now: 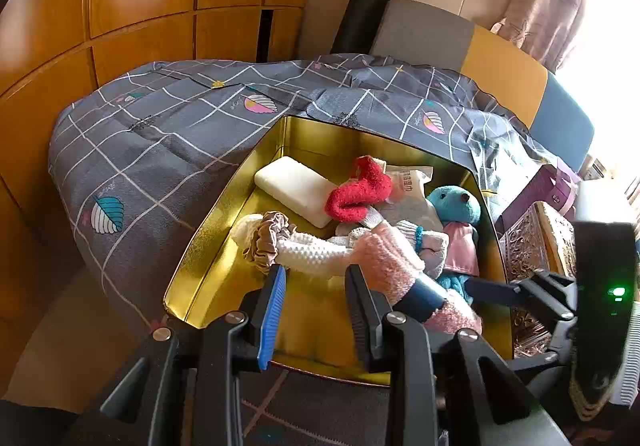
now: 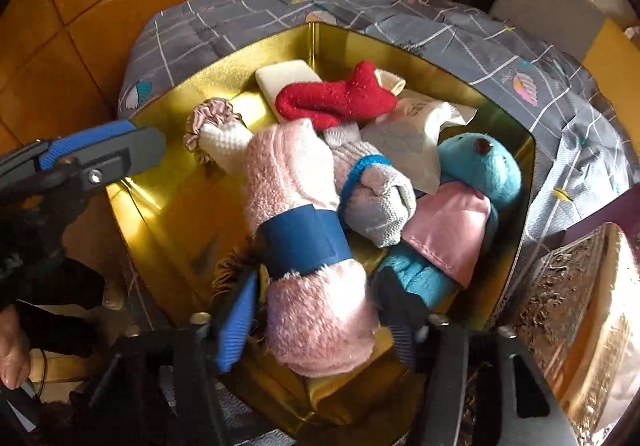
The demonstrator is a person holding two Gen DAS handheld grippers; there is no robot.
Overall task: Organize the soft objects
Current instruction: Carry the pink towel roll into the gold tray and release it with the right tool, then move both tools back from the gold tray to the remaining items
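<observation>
On the grey patterned bedspread sits a gold tin box, open-topped, packed with soft things. Right gripper hangs over the box's near edge, jaws spread, the pink fluffy roll with its blue band lying between them; whether the pads touch it is unclear. Left gripper hovers at the near-left rim, fingers parted with nothing between them (roll just to its right). Farther in: red sock, white sponge block, wipes packet, grey knit roll. Blue teddy in pink dress lies along the right wall. White knit roll with mauve scrunchie rests at left.
</observation>
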